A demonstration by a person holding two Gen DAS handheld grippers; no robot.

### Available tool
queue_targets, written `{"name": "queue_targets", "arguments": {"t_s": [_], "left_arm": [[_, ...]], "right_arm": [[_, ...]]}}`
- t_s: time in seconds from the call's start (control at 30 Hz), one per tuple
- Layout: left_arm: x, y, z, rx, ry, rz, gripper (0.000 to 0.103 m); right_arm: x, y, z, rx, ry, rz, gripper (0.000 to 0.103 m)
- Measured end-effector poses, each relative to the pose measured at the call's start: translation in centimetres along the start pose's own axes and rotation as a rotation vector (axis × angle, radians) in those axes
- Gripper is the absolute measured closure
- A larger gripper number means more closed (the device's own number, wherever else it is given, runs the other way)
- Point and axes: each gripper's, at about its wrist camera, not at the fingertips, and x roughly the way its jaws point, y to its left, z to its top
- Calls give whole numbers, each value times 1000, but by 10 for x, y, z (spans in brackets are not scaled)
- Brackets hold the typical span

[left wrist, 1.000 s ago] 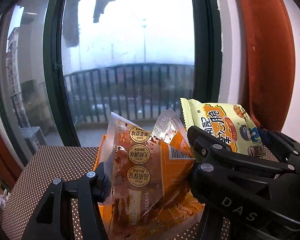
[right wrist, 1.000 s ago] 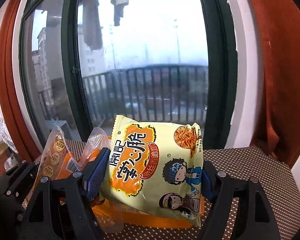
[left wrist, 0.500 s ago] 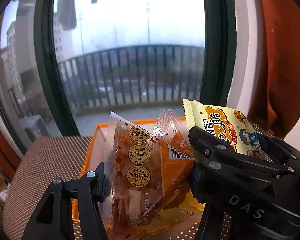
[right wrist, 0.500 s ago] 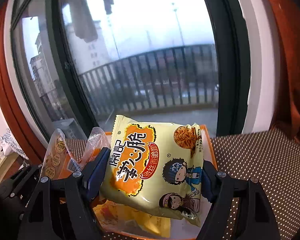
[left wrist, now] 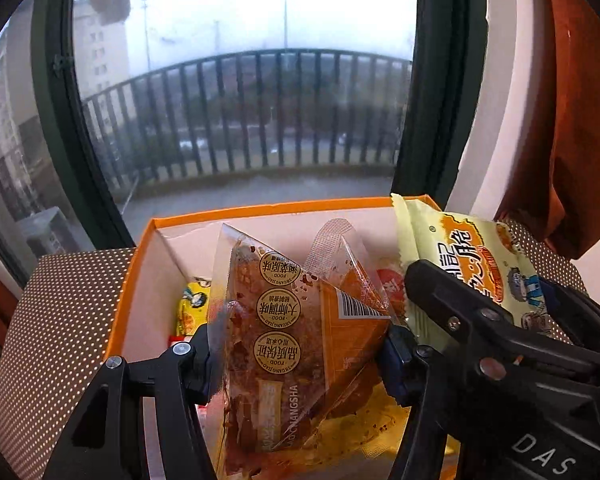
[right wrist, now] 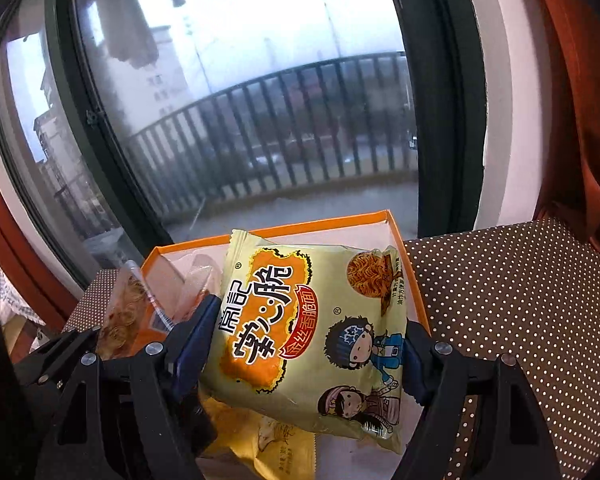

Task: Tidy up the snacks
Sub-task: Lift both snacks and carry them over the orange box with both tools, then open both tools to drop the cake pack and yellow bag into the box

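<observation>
- Light source: daylight through the window [left wrist: 244,92], flat and overcast; sky [right wrist: 260,8] blown out to near white.
- Interior: dimmer than outdoors; tong arms near-black, detail lost.
- Shadows: soft, faint, inside the orange box [left wrist: 148,280].
- Glare: mild sheen on the clear snack pouch [left wrist: 284,320].
- Distortion: strong fisheye; window frame [right wrist: 440,120] bows, corners vignette black.
- Focus: packet print sharp; railing [left wrist: 260,120] hazy.

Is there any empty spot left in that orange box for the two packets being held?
The orange box has bare white floor along its far wall and left wall. Its near middle is crowded with yellow packets. Outside, the dotted tablecloth right of the box lies bare, as does the strip on its left.
</observation>
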Motion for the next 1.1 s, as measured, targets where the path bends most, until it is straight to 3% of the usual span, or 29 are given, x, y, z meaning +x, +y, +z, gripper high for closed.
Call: {"name": "queue_targets", "arguments": {"t_s": [0.23,0.5,0.73,1.1], "left_arm": [[18,-2,-2,3,47,-26,38],[33,4,8,-11,143,-55,29],[8,16,1,-1,70,-23,15],[-36,43,-23,21,11,-6,11]], "right_arm": [[10,-4,2,6,32,-39,23],[23,-5,6,3,85,-55,24],[16,-2,7,-3,71,-35,24],[-7,32,-6,-90,12,-9,24]]}}
